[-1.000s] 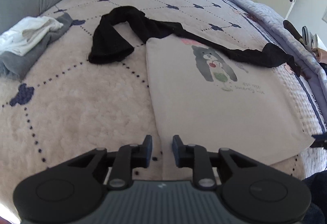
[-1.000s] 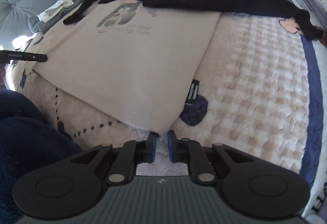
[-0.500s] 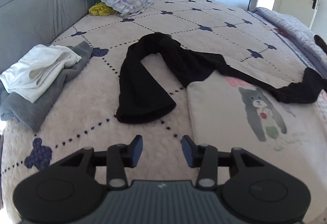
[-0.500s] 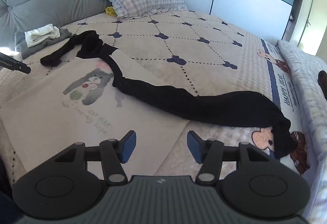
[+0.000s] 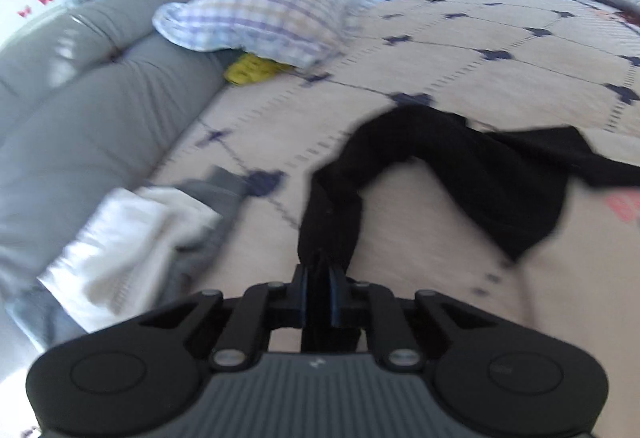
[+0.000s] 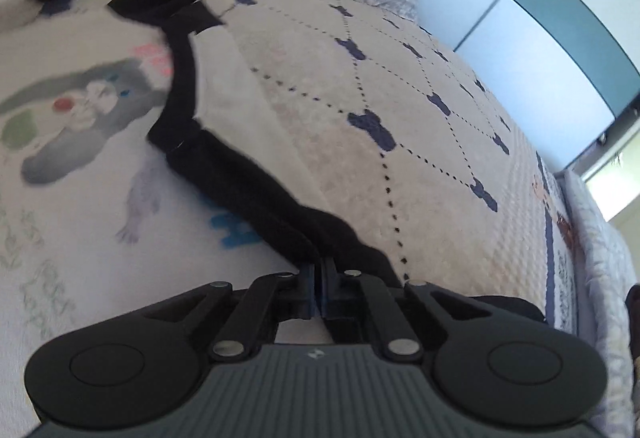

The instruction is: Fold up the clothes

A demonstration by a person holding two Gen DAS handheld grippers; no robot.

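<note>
A: Any legible text?
B: None. Cream shirt [image 6: 80,198] carries blurred blue lettering and faint green script beside its cat print; bedspread [image 6: 566,262] border print, unreadable.

Left gripper [image 5: 318,272] clamps black garment [image 5: 460,174] on quilted bed [image 5: 400,90]

Its jaws have just closed on the near end; white and grey clothes [image 5: 132,238] lie left, a checked pillow [image 5: 260,16] far behind.

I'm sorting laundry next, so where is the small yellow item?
In the left wrist view the yellow item lies upper left, tucked under the checked pillow beside the grey headboard.
</note>
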